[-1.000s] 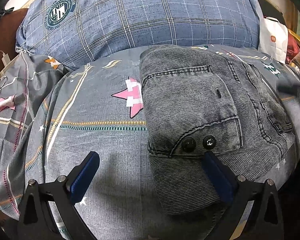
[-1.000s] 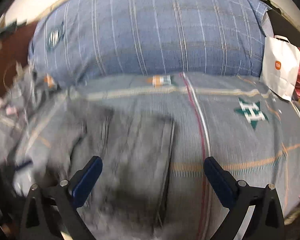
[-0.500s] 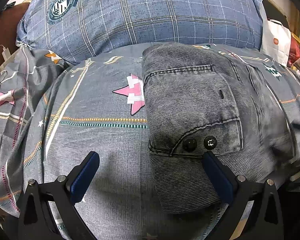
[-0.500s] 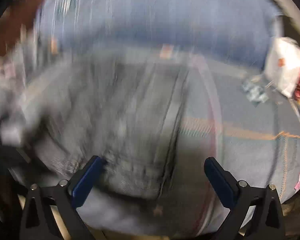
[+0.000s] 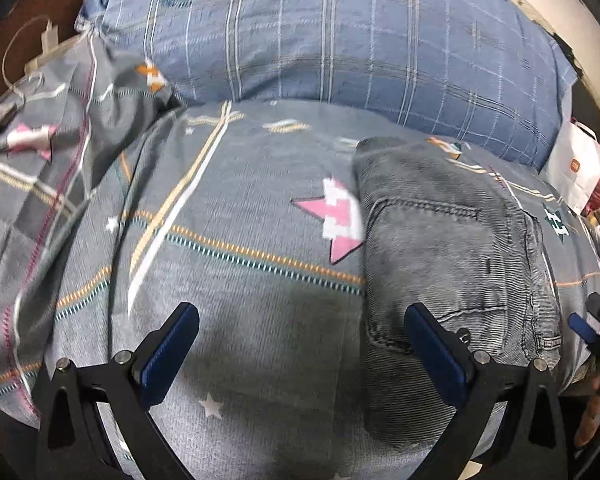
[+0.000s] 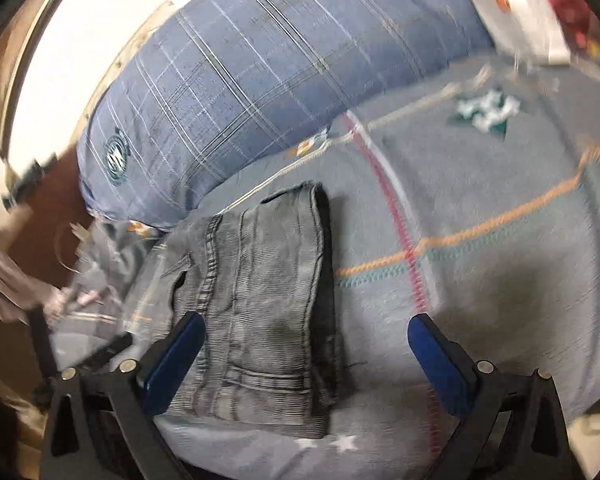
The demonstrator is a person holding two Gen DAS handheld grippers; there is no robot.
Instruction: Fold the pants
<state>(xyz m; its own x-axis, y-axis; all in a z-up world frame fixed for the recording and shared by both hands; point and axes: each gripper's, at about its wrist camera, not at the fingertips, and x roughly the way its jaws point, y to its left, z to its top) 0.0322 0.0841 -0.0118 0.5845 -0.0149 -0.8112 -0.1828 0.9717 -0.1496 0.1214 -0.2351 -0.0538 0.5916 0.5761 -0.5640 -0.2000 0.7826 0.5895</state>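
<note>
Your folded grey pants (image 5: 452,264) lie in a compact bundle on the patterned bedspread (image 5: 236,280), in front of the blue plaid pillow (image 5: 340,40). Your left gripper (image 5: 300,354) hangs spread wide and empty beside the bundle; your right gripper (image 6: 306,364) is likewise released, its 2 jaws well apart above the pants.
</note>
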